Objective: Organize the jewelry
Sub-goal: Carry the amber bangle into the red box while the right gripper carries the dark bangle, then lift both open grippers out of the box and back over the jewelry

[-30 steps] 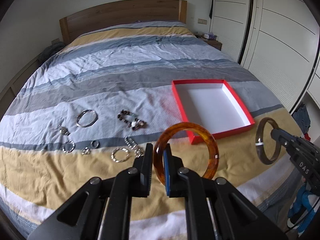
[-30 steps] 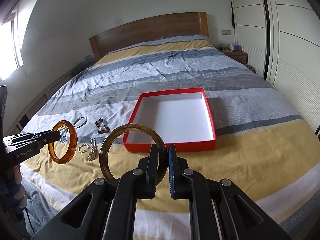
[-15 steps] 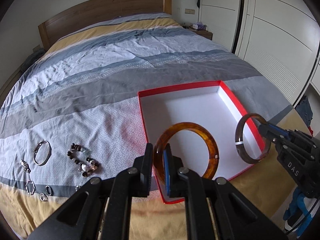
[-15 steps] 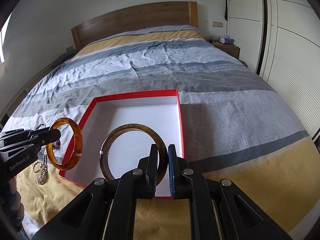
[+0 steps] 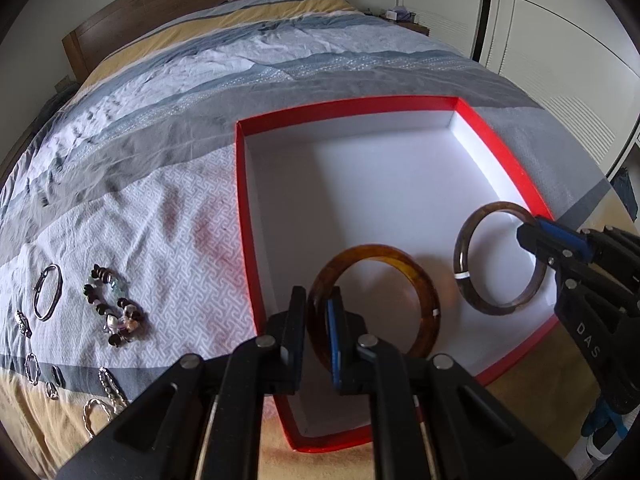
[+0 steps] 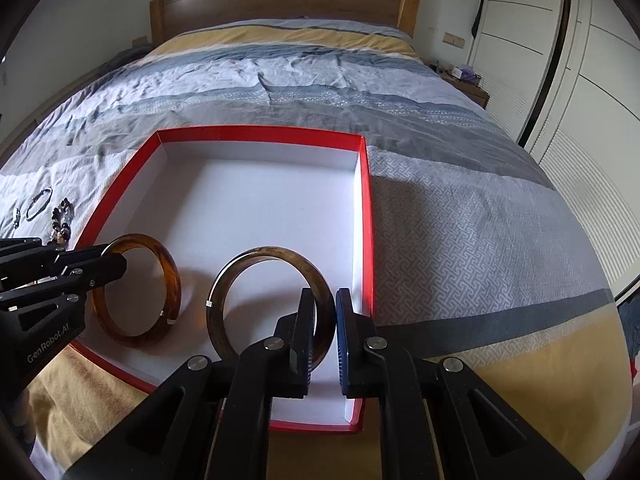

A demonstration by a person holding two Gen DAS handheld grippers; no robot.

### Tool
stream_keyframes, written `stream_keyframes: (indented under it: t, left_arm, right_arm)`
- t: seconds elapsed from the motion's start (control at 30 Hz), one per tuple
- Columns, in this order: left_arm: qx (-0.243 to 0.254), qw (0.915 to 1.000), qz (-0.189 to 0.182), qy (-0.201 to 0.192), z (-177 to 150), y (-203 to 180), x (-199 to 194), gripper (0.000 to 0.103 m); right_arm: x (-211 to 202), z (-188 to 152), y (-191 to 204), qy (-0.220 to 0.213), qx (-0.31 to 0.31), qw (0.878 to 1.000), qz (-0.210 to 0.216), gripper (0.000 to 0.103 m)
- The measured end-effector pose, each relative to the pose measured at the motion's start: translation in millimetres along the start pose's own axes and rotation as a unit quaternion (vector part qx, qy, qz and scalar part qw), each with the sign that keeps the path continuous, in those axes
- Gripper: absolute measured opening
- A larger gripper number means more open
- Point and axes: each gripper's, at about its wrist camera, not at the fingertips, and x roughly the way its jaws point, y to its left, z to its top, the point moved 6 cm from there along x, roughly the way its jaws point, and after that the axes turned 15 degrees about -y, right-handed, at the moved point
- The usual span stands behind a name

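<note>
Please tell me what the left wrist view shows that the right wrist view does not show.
Only the left wrist view shows the small silver rings and chains on the yellow stripe, left of the box.

Only the right wrist view shows the whole wooden headboard.

Both show the red box with its white inside, the amber bangle clamped in the left gripper, the darker brown bangle clamped in the right gripper, the beaded bracelet and the thin silver bangle.

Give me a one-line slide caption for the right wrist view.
Both grippers hold bangles over the red box.
</note>
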Motion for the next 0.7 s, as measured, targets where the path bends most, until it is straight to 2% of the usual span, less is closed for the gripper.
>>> stream_keyframes:
  t: [0.13,0.23,0.3,0.33,0.37,0.47,0.7]
  left_arm:
    - [-0.010,0.9999,-0.004,0.006,-1,2,1,0.010]
    - [-0.020,0.9997,-0.007,0.011,0,3,0,0.011]
    - [-0.030,0.9994,-0.015,0.013,0,4,-1,0.014]
    - [-0.036,0.9990,-0.022,0.015,1,4,-3,0.016]
    - [-0.040,0.9988,-0.025,0.015,2,4,-5,0.018]
    - [-0.039,0.9989,-0.028,-0.003,8,4,-22,0.027]
    - [-0.057,0.9972,-0.034,-0.037,16,18,-85,0.028]
  right_arm:
    - [4,-6,4,0.013,-0.026,1.000,-0.009,0.009]
    - [2,-5,5,0.016,-0.023,1.000,-0.008,0.011]
    - [-3,-3,5,0.013,-0.024,1.000,-0.008,0.013]
    - [-7,-1,5,0.010,-0.024,1.000,-0.009,0.015]
    - [-11,1,5,0.006,-0.024,1.000,-0.014,0.025]
    - [-31,9,0,-0.009,-0.014,1.000,-0.018,0.030]
    - [-94,21,-19,-0.034,0.021,0.999,-0.038,0.033]
